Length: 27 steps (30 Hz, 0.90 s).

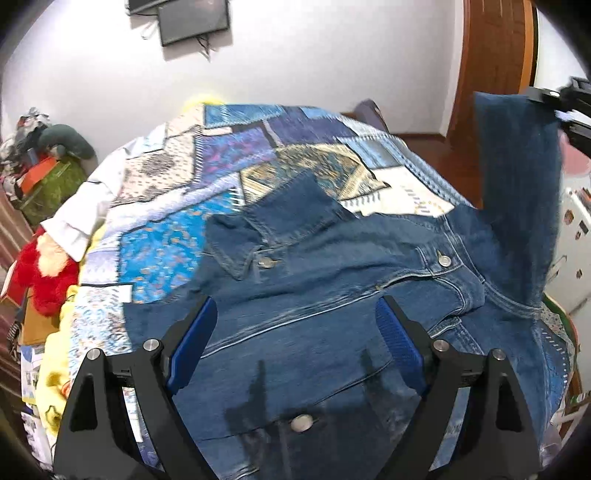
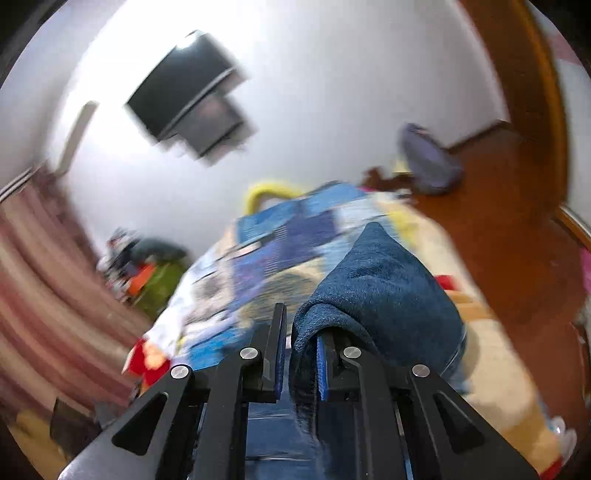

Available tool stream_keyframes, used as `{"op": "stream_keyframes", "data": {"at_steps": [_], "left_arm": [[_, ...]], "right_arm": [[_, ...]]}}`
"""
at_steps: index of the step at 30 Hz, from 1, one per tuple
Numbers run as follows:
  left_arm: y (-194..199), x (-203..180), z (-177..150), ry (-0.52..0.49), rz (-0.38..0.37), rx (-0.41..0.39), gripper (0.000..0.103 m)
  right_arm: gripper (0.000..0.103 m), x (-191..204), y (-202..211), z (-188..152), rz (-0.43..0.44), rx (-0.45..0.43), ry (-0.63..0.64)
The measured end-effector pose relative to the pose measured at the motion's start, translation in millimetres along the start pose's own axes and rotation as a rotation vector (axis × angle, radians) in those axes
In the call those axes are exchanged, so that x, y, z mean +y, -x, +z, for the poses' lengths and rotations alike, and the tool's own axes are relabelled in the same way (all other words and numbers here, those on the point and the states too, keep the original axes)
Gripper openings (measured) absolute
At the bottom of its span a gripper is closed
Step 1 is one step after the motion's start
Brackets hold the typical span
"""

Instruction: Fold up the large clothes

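A blue denim jacket [image 1: 314,295] lies spread on a bed with a patchwork cover [image 1: 207,155], collar toward the far side. My left gripper [image 1: 295,317] hovers open just above the jacket's body, nothing between its blue pads. One sleeve [image 1: 517,177] is lifted high at the right, held at its cuff by my right gripper [image 1: 554,99]. In the blurred right wrist view, the right gripper [image 2: 299,332] is shut on the sleeve's denim [image 2: 384,295], which drapes over its right finger.
A red plush toy [image 1: 44,273] and a white garment [image 1: 81,210] lie at the bed's left edge. A green box with clutter [image 1: 48,181] stands by the wall. A screen [image 1: 192,18] hangs on the white wall; a wooden door [image 1: 495,66] is at the right.
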<state>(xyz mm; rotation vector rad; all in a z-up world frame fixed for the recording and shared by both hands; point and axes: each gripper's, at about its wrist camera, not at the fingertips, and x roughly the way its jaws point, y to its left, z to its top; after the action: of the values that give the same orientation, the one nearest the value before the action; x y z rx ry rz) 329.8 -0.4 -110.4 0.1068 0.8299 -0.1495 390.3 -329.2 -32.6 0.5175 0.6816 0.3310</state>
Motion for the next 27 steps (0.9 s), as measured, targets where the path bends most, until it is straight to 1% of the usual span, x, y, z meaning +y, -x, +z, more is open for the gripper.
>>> {"op": "stream_keyframes", "data": {"at_steps": [1, 2, 3, 5, 8, 9, 10, 11, 12, 13, 15, 16, 18, 20, 22, 27], "left_arm": [[4.3, 5.5, -2.2, 0.008, 0.004, -0.007, 0.088], [9.7, 12.2, -5.7, 0.017, 0.010, -0.014, 0.088], [14.7, 19.5, -9.7, 0.027, 0.017, -0.019, 0.088], [23.2, 34.5, -18.6, 0.045, 0.042, -0.024, 0.088], [30.7, 52.5, -32.5, 0.057, 0.084, -0.021, 0.088], [31.9, 57.2, -36.7, 0.061, 0.094, -0.016, 0.088], [32.5, 63.2, -41.8, 0.066, 0.107, -0.006, 0.088], [33.1, 67.5, -46.8, 0.070, 0.115, 0.002, 0.088], [32.6, 70.7, -50.5, 0.074, 0.121, 0.011, 0.088], [31.5, 74.1, -54.9, 0.079, 0.128, 0.023, 0.088], [29.2, 76.6, -61.6, 0.084, 0.133, 0.038, 0.088], [27.1, 76.5, -64.0, 0.084, 0.134, 0.048, 0.088], [24.1, 73.8, -65.7, 0.081, 0.133, 0.059, 0.088], [21.6, 68.0, -64.4, 0.068, 0.127, 0.064, 0.088], [20.1, 59.6, -61.3, 0.054, 0.119, 0.061, 0.088], [18.8, 27.8, -42.7, -0.004, 0.071, 0.037, 0.088]], "right_arm": [[0.011, 21.4, -17.6, -7.9, 0.032, 0.034, 0.024], [0.011, 32.2, -28.6, -14.8, 0.047, 0.056, 0.033], [0.011, 48.2, -47.2, -27.2, 0.067, 0.098, 0.049], [0.011, 65.5, -73.9, -51.4, 0.086, 0.165, 0.070], [0.011, 84.4, -120.3, -100.7, 0.103, 0.311, 0.089], [0.011, 88.2, -137.5, -121.3, 0.090, 0.370, 0.103], [0.011, 84.6, -145.6, -135.9, 0.077, 0.407, 0.111], [0.012, 83.7, -160.3, -157.3, 0.062, 0.470, 0.121], [0.012, 78.1, -169.6, -169.0, 0.044, 0.504, 0.129], [0.012, 74.6, -177.4, -183.7, 0.006, 0.537, 0.140], [0.012, 62.1, -184.8, -202.8, -0.045, 0.582, 0.146], [0.012, 58.0, -186.4, -208.4, -0.049, 0.604, 0.146], [0.012, 53.7, -180.8, -213.0, -0.025, 0.624, 0.155], [0.012, 51.0, -174.5, -209.5, -0.027, 0.666, 0.163], [0.012, 48.3, -163.8, -205.8, -0.012, 0.698, 0.156], [0.012, 36.2, -131.9, -188.8, 0.021, 0.710, 0.152]]}}
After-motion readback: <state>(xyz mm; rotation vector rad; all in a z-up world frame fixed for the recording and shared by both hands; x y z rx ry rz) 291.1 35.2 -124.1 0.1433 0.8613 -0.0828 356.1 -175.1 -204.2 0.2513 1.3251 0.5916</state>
